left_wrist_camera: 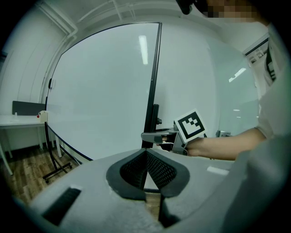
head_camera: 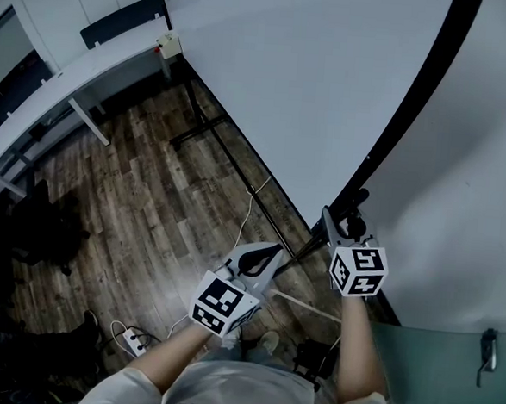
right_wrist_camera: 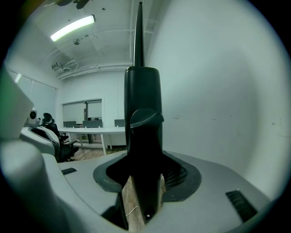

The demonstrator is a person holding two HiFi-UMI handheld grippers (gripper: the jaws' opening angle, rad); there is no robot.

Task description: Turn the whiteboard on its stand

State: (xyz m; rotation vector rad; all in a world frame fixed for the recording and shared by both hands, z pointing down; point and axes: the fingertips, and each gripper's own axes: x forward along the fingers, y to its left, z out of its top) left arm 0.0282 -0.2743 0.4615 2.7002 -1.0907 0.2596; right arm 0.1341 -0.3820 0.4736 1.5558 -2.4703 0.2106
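So the right gripper (head_camera: pixel 332 221) is sitting spread wide around the black side edge (right_wrist_camera: pixel 142 136) of the whiteboard (head_camera: pixel 313 89), and that edge is standing upright between its two jaws. A strip of wood floor (head_camera: pixel 149 207) is showing between the left jaw and the edge, so the pads aren't actually squeezing it (more like bracketing it, really). The left gripper (head_camera: pixel 266 256) is hanging just beside the right one, on its left. Its jaws are pressed together with nothing in them, and it's pointing at the board's face without touching it. The big white panel is stretching away ahead of both grippers and off to their left. Its black stand (head_camera: pixel 197 131) is resting on the floor out past the left gripper. A white desk (head_camera: pixel 80 81) is standing further out beyond that. A power strip (head_camera: pixel 131 339) is lying on the floor back behind the left gripper.
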